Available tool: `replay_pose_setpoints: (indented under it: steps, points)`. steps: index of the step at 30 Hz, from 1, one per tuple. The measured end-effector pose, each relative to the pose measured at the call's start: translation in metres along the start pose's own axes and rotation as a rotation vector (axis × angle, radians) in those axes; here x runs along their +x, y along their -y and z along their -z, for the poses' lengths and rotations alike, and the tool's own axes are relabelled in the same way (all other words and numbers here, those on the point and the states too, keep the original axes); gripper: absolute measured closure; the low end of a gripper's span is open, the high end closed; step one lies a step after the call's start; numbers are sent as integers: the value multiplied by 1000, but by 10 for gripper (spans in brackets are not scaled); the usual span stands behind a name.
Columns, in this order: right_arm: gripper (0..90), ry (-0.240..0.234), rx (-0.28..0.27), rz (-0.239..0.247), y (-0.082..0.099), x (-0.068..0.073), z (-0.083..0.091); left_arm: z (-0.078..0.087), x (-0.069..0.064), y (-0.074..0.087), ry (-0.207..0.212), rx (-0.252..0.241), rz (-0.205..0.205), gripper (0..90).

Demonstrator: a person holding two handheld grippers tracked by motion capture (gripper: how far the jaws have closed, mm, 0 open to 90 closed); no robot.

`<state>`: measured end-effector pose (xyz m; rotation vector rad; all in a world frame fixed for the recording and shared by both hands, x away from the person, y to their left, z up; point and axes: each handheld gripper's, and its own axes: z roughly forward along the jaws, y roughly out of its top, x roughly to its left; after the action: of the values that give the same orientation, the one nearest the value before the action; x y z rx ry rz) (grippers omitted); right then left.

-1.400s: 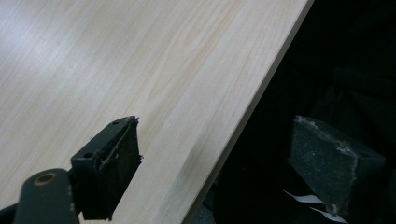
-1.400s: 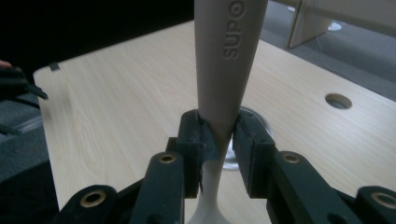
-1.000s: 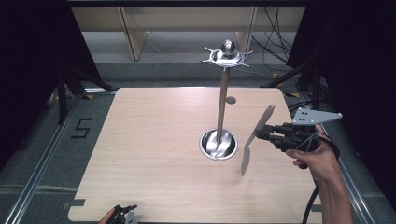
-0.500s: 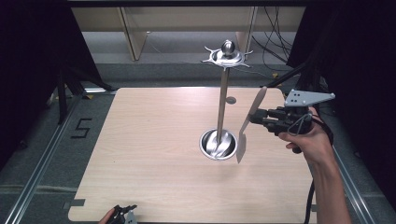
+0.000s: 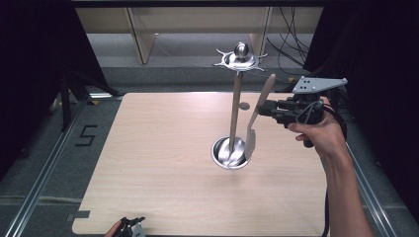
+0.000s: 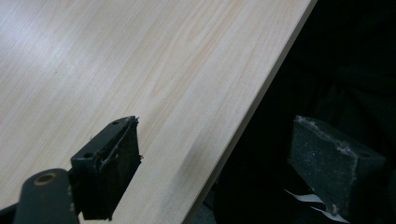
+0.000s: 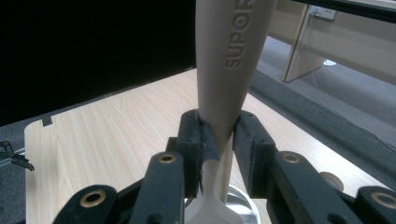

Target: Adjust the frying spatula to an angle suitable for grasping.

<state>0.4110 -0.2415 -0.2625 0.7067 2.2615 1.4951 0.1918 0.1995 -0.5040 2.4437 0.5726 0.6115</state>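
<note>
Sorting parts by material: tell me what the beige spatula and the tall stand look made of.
Beige spatula: matte plastic or silicone, judging by moulded raised lettering; uncertain which.
Tall stand with round base: polished metal, likely steel; it shows mirror-like reflections.

The spatula handle [image 7: 232,56] reads "SUPOR"; the floor [image 5: 59,163] bears "5".

**Bright bench, black surroundings**

In the high view, overhead light falls evenly on the pale bench [image 5: 163,163], while both sides sink into near-black. The steel base [image 5: 230,153] of the stand throws small glints and only a faint shadow. The left gripper view is dim and soft, with a whitish sheen across the wood at upper left. In the right gripper view the near tool [image 7: 219,140] and the beige handle [image 7: 231,56] look slightly blurred, and the background stays dark at left.
</note>
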Motion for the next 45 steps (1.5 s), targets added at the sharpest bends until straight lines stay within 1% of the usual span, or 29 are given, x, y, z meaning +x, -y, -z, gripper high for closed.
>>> replay_pose_setpoints:
  steps: [1, 2, 4, 5, 8, 9, 10, 13, 14, 16, 18, 19, 23, 24, 25, 27, 28, 29, 30, 34, 35, 37, 38, 39, 40, 41, 42, 43, 45]
  points:
    - [736, -3, 15, -6, -3, -1, 0, 0, -1, 0, -27, 7, -5, 155]
    - [736, -3, 15, -6, -3, -1, 0, 0, -1, 0, -27, 7, -5, 155]
    - [736, 1, 23, -17, -5, -3, -2, -1, 0, 0, 0, 0, -4, 155]
    - [736, -12, 28, -16, -5, -4, -3, 0, -1, 0, -13, -1, -4, 155]
    - [736, 9, 12, -7, -6, -6, -6, 0, -1, 0, -24, 5, -9, 155]
    - [736, -9, 32, -19, -6, -6, -6, 0, -1, 0, -24, 6, -9, 155]
    - [736, -4, 38, -5, -7, -7, -7, 0, -1, 0, -19, 6, -9, 155]
    - [736, -12, 35, -5, -9, -7, -10, 0, 0, 0, -13, 0, -3, 155]
    - [736, -12, 33, -16, -10, -6, -11, 0, 0, 0, -2, -3, -2, 155]
    - [736, -11, 29, -12, -11, -6, -11, 0, 0, 0, -16, 2, -8, 155]
    - [736, -4, 31, -6, -12, -7, -11, 0, 0, 0, -3, 2, -7, 155]
    - [736, -12, 42, -13, -13, -7, -11, 0, -1, 0, -14, 1, -7, 155]
    - [736, 4, 35, -18, -14, -6, -13, 0, 0, 0, -4, 2, -6, 155]
    - [735, -7, 50, -3, -15, -8, -12, -1, 0, 0, 2, 2, -5, 155]
    - [736, -7, 50, -1, -16, -9, -12, 0, 0, 0, -14, 3, -5, 155]
    - [736, -9, 53, -16, -16, -8, -12, 0, 0, 0, -16, 5, -7, 155]
    - [736, -1, 54, -17, -16, -7, -13, -1, 0, 0, 1, 4, -4, 155]
    - [735, -8, 62, -4, -17, -8, -13, -1, 0, 0, -5, 4, -5, 155]
    - [736, 5, 50, -20, -17, -7, -15, 0, 0, 0, -15, 3, 0, 155]
    - [736, -4, 65, -7, -18, -9, -16, 0, 0, 0, -18, 5, -5, 155]
    - [735, 3, 56, -15, -17, -7, -18, 0, 0, 0, -25, 4, -5, 155]
    - [736, 6, 52, -4, -18, -8, -19, -1, -1, 0, -30, 7, -4, 155]
    - [735, -10, 54, -1, -18, -9, -19, -1, -1, 1, -29, 9, -6, 155]
    - [735, -15, 64, -15, -19, -8, -19, -2, -1, 1, -29, 7, -5, 155]
    - [735, 1, 53, -11, -19, -8, -21, -1, -1, 0, -29, 6, -5, 155]
    - [735, -9, 73, -3, -20, -9, -20, -1, 0, 0, -25, 5, -4, 155]
    - [735, -1, 67, -18, -20, -8, -23, 0, 0, 0, -21, 3, -6, 155]
    - [735, -7, 72, -1, -20, -9, -24, 0, 0, 0, -10, -1, 1, 155]
    - [734, -14, 86, -13, -20, -8, -24, 0, 1, 0, -18, 6, -5, 155]
